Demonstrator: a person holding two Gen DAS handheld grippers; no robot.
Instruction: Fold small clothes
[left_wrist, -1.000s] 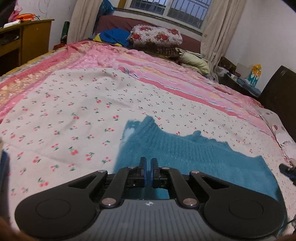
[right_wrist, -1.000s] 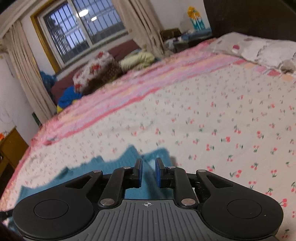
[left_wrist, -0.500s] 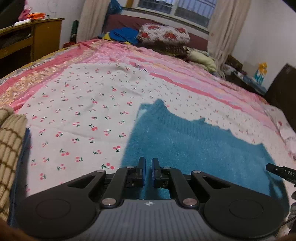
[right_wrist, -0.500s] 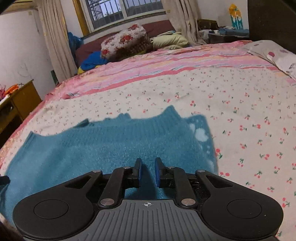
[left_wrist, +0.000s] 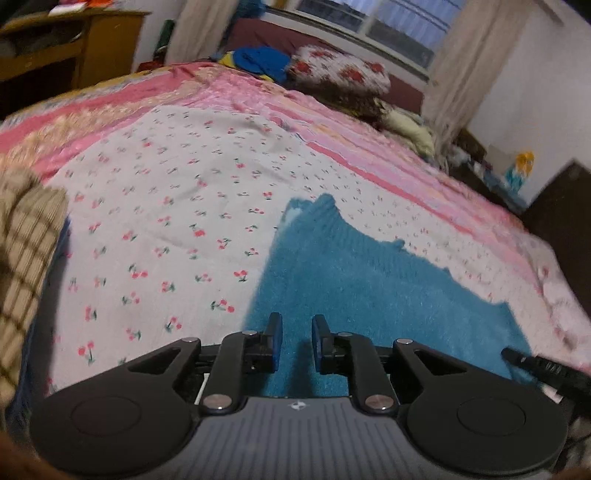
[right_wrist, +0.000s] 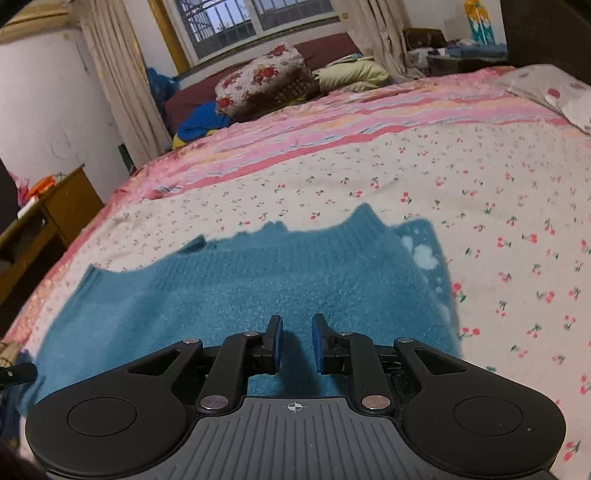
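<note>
Since the teal knit sweater (right_wrist: 258, 295) looks soft, floppy and light, we'd pinch its near hem corners, with the left gripper (left_wrist: 294, 341) opening on nothing and the right gripper (right_wrist: 294, 341) slightly parted, empty.

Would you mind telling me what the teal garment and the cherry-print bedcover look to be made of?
The teal garment looks like a fuzzy knit, probably wool or acrylic: matte nap, with ribbing at its far edge. The cherry-print bedcover looks like thin woven cotton, matte and smooth with light creases; the fibre cannot be confirmed.
</note>
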